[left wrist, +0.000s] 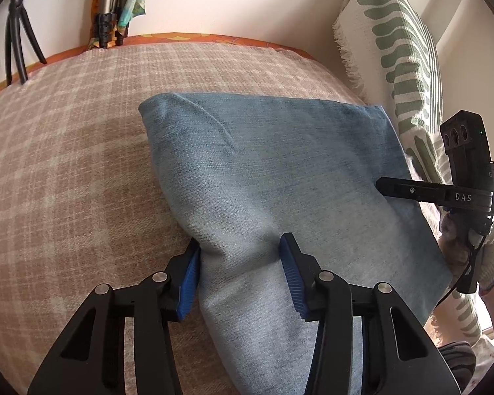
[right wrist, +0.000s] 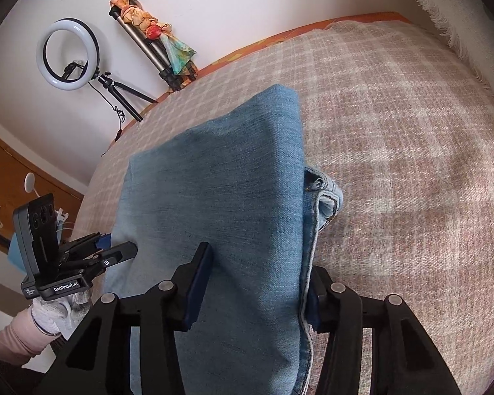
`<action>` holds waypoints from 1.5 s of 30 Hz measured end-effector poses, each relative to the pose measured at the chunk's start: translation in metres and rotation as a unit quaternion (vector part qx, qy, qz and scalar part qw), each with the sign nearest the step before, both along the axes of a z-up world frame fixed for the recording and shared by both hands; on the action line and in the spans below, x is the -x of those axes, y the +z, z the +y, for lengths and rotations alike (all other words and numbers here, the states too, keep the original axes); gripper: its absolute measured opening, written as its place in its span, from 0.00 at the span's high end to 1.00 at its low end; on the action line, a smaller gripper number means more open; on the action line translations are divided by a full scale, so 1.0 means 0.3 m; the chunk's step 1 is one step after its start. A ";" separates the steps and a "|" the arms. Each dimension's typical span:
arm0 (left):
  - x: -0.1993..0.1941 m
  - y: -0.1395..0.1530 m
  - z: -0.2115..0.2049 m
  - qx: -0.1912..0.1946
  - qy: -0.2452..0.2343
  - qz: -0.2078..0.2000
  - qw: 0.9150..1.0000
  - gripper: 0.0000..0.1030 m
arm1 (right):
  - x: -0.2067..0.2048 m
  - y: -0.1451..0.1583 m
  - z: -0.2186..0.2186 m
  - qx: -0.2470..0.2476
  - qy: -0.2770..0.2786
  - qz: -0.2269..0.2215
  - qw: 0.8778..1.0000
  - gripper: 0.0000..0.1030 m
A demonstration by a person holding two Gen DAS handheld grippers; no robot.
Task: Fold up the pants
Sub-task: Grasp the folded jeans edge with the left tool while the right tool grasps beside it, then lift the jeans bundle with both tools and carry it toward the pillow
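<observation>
Folded blue denim pants (left wrist: pixel 263 164) lie on a plaid blanket (left wrist: pixel 66 164) on a bed. My left gripper (left wrist: pixel 240 263) stands at their near left edge, blue pads pressed against a bunched ridge of denim between them. In the right wrist view the pants (right wrist: pixel 214 181) run away from the camera, with a waistband piece (right wrist: pixel 326 194) sticking out on the right. My right gripper (right wrist: pixel 257 283) clamps the near right edge of the fold, its right finger half hidden behind the cloth. Each gripper shows in the other's view: right gripper (left wrist: pixel 383 188), left gripper (right wrist: pixel 131 251).
A green leaf-patterned pillow (left wrist: pixel 401 49) leans at the bed's right side. A ring light (right wrist: pixel 67 54) on a small tripod and a taller tripod wrapped with a scarf (right wrist: pixel 154 42) stand by the wall beyond the bed. Gloved hands (left wrist: pixel 490 256) hold the grippers.
</observation>
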State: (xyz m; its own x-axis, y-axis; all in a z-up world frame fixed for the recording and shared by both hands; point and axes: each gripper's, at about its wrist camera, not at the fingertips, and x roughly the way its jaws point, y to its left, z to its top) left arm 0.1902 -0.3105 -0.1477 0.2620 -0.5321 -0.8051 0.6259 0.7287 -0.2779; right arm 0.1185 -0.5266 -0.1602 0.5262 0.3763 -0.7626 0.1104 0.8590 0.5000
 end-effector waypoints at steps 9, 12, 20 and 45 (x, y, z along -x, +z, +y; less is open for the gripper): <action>0.025 0.029 -0.001 0.001 -0.005 -0.036 0.999 0.78 | -0.006 0.021 0.026 0.025 -0.001 -0.004 1.000 0.64; 0.033 0.030 -0.008 -0.002 -0.009 -0.046 0.999 0.78 | -0.002 0.037 0.048 0.049 0.000 -0.005 0.999 0.67; 0.032 0.022 -0.009 0.001 -0.013 -0.046 0.999 0.78 | -0.024 0.006 0.012 0.040 -0.006 0.006 0.999 0.42; 0.058 0.137 0.031 0.071 -0.015 -0.059 0.996 0.87 | 0.064 0.204 0.136 0.107 -0.040 -0.061 0.992 0.88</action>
